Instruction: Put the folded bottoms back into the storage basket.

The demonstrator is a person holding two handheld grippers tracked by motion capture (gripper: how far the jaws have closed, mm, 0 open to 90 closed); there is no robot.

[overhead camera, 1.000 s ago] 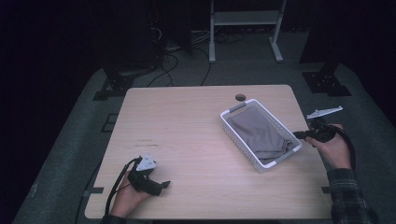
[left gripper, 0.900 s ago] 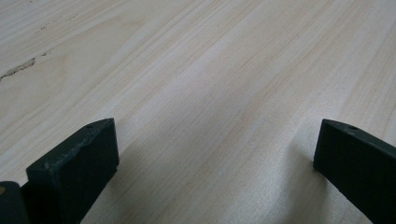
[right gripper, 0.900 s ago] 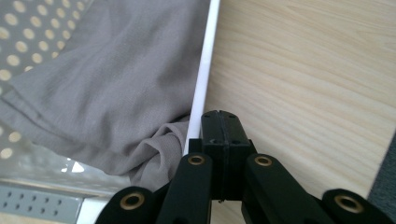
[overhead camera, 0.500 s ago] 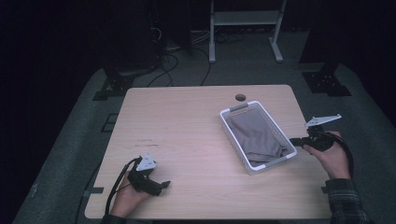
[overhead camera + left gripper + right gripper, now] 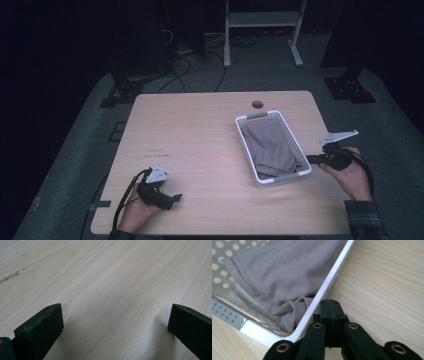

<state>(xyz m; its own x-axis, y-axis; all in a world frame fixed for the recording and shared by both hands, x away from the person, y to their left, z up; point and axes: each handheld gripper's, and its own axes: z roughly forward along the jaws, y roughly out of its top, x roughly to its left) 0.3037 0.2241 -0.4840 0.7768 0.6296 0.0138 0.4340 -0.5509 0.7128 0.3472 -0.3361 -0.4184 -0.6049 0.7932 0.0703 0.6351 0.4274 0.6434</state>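
Note:
A white perforated basket [image 5: 243,145] stands on the right half of the wooden table, with a folded grey cloth [image 5: 270,146] lying in it. My right gripper [image 5: 311,160] is just outside the basket's near right corner. In the right gripper view its jaws are shut [image 5: 329,305] with nothing between them, close against the white rim [image 5: 332,277]. A fold of the cloth [image 5: 282,272] bunches up by that corner. My left gripper [image 5: 172,198] rests near the table's front left. Its jaws stand wide open [image 5: 115,315] over bare wood.
A round cable hole [image 5: 257,104] lies in the table behind the basket. Cables and a white metal stand [image 5: 260,20] are on the dark floor beyond the table. The table's right edge runs close by my right hand [image 5: 352,177].
My right gripper has drawn back toward the person and slightly left along the basket's right side. The basket's near end has swung a little left. The left gripper has not moved.

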